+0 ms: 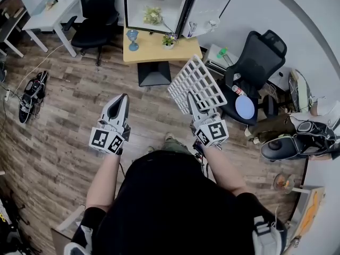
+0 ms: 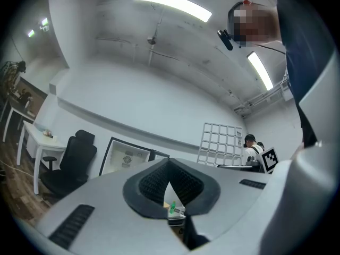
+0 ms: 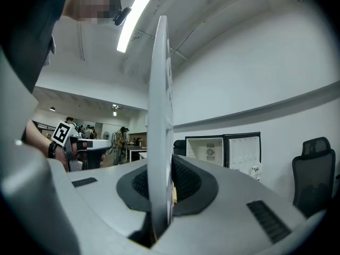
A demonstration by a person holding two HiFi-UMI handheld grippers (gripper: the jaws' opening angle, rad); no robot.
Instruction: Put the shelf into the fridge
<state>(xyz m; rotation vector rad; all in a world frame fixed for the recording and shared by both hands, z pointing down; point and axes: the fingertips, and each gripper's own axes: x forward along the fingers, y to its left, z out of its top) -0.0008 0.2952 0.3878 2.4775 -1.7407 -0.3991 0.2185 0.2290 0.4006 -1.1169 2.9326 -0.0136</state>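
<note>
The white grid shelf [image 1: 197, 83] stands tilted in the air, and my right gripper [image 1: 190, 96] is shut on its near edge. In the right gripper view the shelf [image 3: 159, 105] shows edge-on, clamped between the dark pads [image 3: 186, 180]. The small fridge [image 1: 154, 5] sits on a wooden table [image 1: 151, 49] ahead with its door [image 1: 211, 10] swung open to the right; it also shows as the fridge [image 3: 223, 150] and the fridge [image 2: 126, 156]. My left gripper [image 1: 124, 98] hangs level beside the right one, shut on nothing, its tips [image 2: 169, 166] touching. From it the shelf [image 2: 221, 142] appears at the right.
A blue glass [image 1: 132, 37] and a small potted plant [image 1: 169, 40] stand on the wooden table. A leafy bunch [image 1: 153, 15] lies inside the fridge. Black office chairs [image 1: 98, 12] [image 1: 256, 62] flank the table. A white desk [image 1: 52, 12] is far left; bags and clutter [image 1: 297, 137] lie at right.
</note>
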